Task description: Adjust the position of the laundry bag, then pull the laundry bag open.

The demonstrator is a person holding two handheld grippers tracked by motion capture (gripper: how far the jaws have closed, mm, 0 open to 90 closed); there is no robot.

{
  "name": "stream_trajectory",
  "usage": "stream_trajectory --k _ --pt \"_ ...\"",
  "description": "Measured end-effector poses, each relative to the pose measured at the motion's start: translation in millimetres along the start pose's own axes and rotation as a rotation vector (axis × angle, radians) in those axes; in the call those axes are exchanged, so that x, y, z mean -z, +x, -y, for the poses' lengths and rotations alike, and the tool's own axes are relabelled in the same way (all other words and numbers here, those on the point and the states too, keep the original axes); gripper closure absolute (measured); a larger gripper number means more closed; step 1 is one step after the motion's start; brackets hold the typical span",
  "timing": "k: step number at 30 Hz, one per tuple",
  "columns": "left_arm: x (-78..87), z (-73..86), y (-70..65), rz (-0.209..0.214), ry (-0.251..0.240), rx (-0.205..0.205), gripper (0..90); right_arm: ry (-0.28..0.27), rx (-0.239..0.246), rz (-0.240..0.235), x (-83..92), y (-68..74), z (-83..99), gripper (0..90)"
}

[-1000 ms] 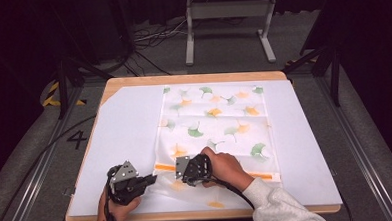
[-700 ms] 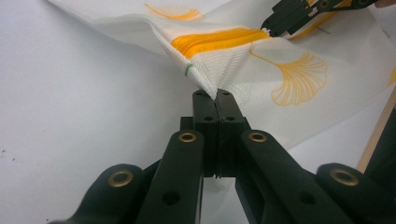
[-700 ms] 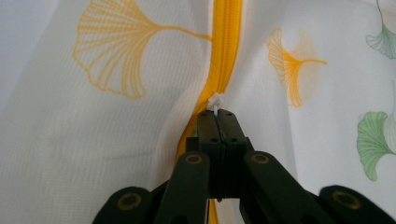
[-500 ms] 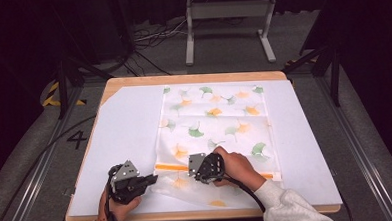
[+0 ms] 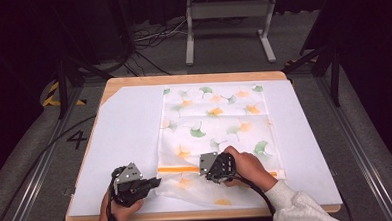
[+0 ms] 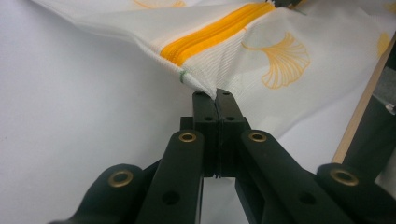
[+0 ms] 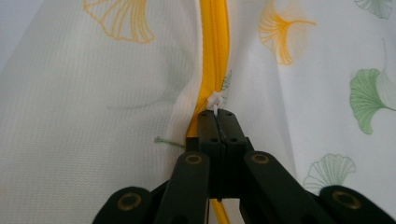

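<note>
rightward along the orange zipper (image 5: 179,169) went the right gripper (image 5: 212,166), its fingers clamped on the small white zipper pull (image 7: 215,100). the left gripper (image 5: 149,183) pinched the corner of the white ginkgo-leaf mesh bag (image 5: 217,124) lying on the white worktop (image 5: 127,128).

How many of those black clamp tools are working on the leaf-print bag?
2: the left hand-held gripper pinches the bag at its near-left corner; the right hand-held gripper grips the zipper pull.
</note>
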State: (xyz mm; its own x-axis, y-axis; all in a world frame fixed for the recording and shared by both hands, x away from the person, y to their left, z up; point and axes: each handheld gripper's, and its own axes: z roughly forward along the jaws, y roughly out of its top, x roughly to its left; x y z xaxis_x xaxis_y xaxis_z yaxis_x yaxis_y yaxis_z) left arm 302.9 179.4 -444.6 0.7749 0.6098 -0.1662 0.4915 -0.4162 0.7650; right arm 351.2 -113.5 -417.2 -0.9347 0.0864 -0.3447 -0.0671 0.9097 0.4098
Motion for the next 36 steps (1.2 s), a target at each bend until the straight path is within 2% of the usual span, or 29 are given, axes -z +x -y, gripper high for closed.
stream_trajectory --k 3,5,7,8,13,18,19,21,23,27,36 --pt "1.0 1.6 0.2 0.002 -0.001 0.006 89.2 0.009 -0.002 0.004 1.8 0.5 2.1 90.0" --pt "1.5 1.0 -2.5 -0.004 0.003 -0.016 89.2 0.004 -0.020 -0.003 4.9 1.6 7.3 90.0" --pt "0.1 0.9 -3.6 -0.010 0.011 -0.029 89.1 0.011 -0.010 -0.004 4.9 1.8 9.2 90.0" --pt "-0.5 1.4 -3.1 -0.007 0.012 -0.023 89.1 0.025 -0.021 0.002 4.7 3.3 10.4 90.0" --pt "-1.7 1.1 -3.1 -0.006 0.021 -0.028 89.1 0.019 -0.038 -0.005 6.4 1.0 18.3 90.0" --pt "-3.6 -0.5 -5.0 -0.006 0.029 -0.045 89.1 0.016 -0.029 0.004 9.7 2.6 22.8 90.0" --pt "-3.5 -0.6 -4.7 -0.006 0.031 -0.047 89.1 0.029 -0.040 0.007 10.0 4.3 23.7 90.0" --pt "-3.5 -0.5 -4.7 -0.006 0.032 -0.045 89.1 0.040 -0.033 0.009 9.6 5.1 27.6 90.0" --pt "-3.6 -0.9 -5.9 -0.009 0.037 -0.057 89.1 0.037 -0.048 0.013 11.1 6.0 29.8 90.0" --pt "-3.7 -1.4 -7.8 -0.004 0.040 -0.067 89.1 0.038 -0.046 0.015 15.1 7.0 33.0 90.0" --pt "-4.0 -0.9 -7.1 0.000 0.042 -0.059 89.1 0.025 -0.060 0.012 21.0 6.0 40.9 90.0"
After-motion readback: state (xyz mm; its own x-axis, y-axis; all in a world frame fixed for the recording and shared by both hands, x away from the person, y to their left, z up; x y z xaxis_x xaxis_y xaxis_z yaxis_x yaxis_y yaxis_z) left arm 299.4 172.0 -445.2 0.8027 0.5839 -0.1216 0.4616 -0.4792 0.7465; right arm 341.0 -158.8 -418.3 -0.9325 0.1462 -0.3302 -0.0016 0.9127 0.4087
